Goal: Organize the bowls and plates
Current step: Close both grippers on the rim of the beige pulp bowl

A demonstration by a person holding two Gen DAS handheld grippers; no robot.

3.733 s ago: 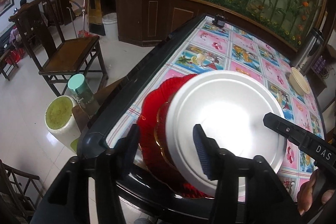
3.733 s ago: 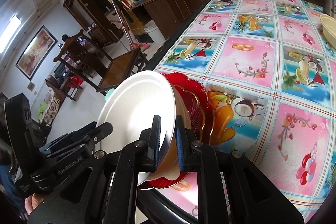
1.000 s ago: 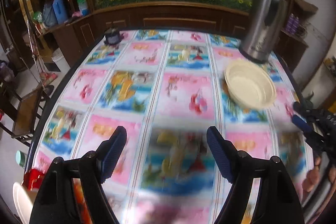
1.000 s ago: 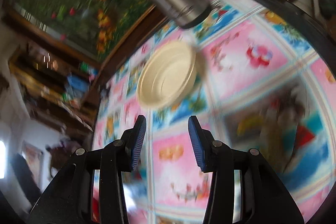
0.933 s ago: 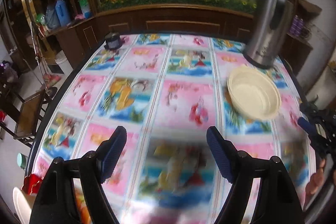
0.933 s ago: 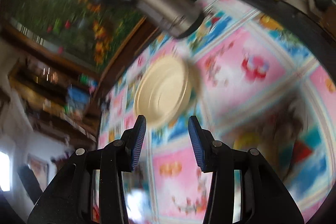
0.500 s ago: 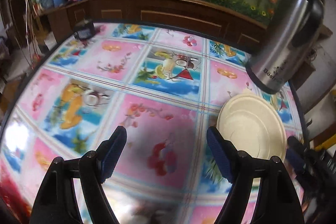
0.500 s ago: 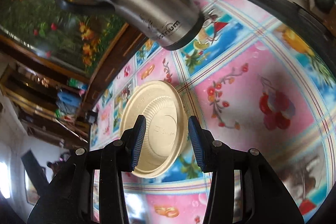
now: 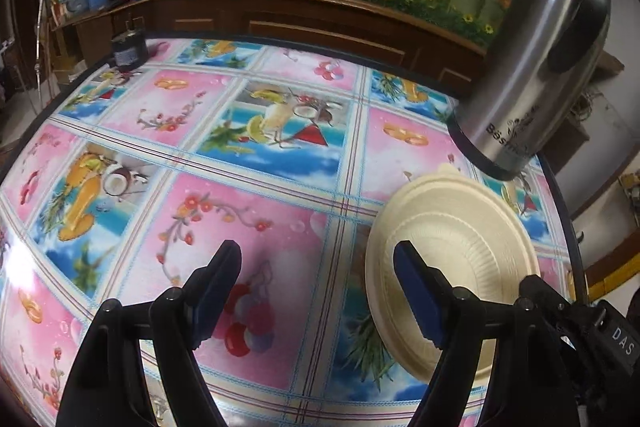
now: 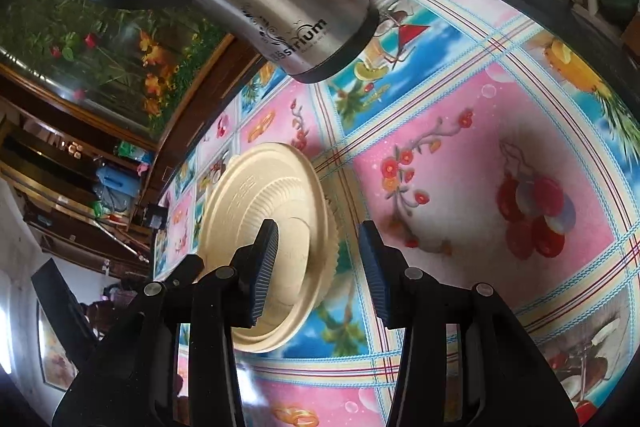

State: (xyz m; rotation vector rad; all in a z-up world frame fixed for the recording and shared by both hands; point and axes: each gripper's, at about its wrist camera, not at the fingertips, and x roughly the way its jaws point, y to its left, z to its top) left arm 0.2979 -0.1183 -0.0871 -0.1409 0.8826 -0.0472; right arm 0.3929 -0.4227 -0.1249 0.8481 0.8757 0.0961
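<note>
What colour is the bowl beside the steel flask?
Cream, with a ribbed inner wall: the bowl shows best in the left wrist view.

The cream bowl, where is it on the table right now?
The cream bowl sits on the table's right side in the left wrist view, just in front of the steel thermos, near the table's right edge.

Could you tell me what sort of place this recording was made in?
Probably a home dining room: a table under a picture-printed cloth, a steel thermos jug beside a cream bowl, and a wooden cabinet behind.
</note>
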